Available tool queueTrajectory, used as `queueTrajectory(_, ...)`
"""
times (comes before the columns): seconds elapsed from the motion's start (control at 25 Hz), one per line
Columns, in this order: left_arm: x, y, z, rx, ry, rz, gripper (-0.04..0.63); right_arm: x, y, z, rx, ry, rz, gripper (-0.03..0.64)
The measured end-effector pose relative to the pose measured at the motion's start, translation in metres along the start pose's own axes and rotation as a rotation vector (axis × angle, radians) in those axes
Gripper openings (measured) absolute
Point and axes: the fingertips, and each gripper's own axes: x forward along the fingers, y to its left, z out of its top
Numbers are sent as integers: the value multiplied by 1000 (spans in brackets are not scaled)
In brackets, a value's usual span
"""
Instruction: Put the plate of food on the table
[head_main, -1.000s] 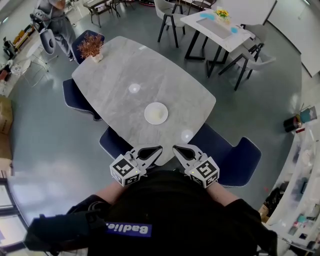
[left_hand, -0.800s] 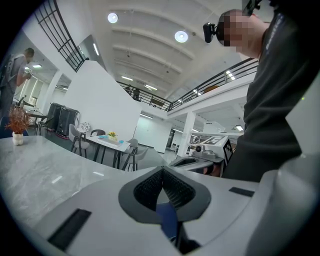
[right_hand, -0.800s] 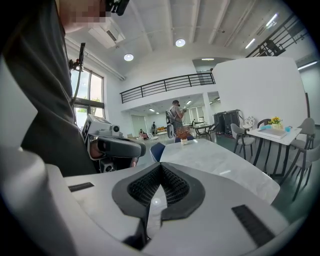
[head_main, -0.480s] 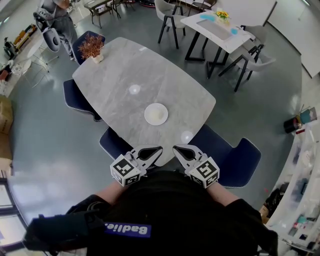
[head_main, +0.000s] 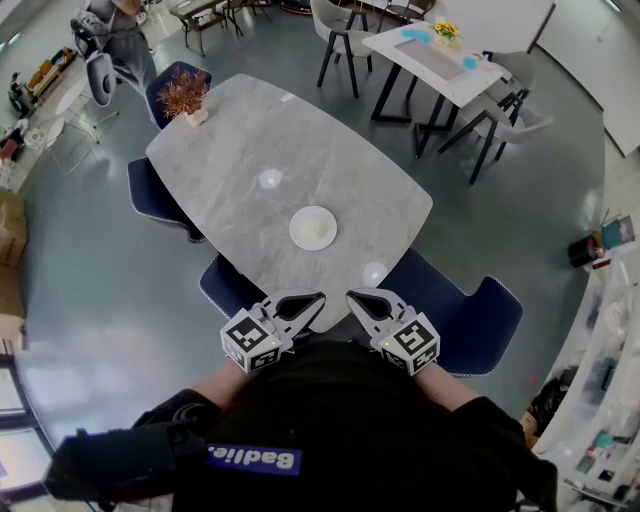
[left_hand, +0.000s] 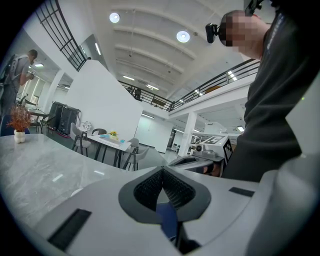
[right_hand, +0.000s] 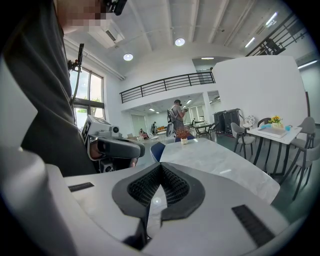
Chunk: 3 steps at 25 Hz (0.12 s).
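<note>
White plate lying flat on the grey table

The round white plate rests level on the pale grey, marble-look table, with a small pale yellowish helping of food at its middle. It lies in the half of the top nearer the person, about midway between the long sides and clear of every edge. The top is a long rounded oblong, set slantwise in the head view.

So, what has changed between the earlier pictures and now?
Almost nothing. Only the person in the far corner has shifted a little toward the top edge of the head view. The left tongs and the right tongs stay shut and empty in the same place. The plate lies on the table as before.
</note>
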Motion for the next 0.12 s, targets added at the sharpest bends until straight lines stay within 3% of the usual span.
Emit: queueTrajectory(0.12,0,-1,-1,-1,-1,1,9,-1,0,-1,-2,1,-2,11)
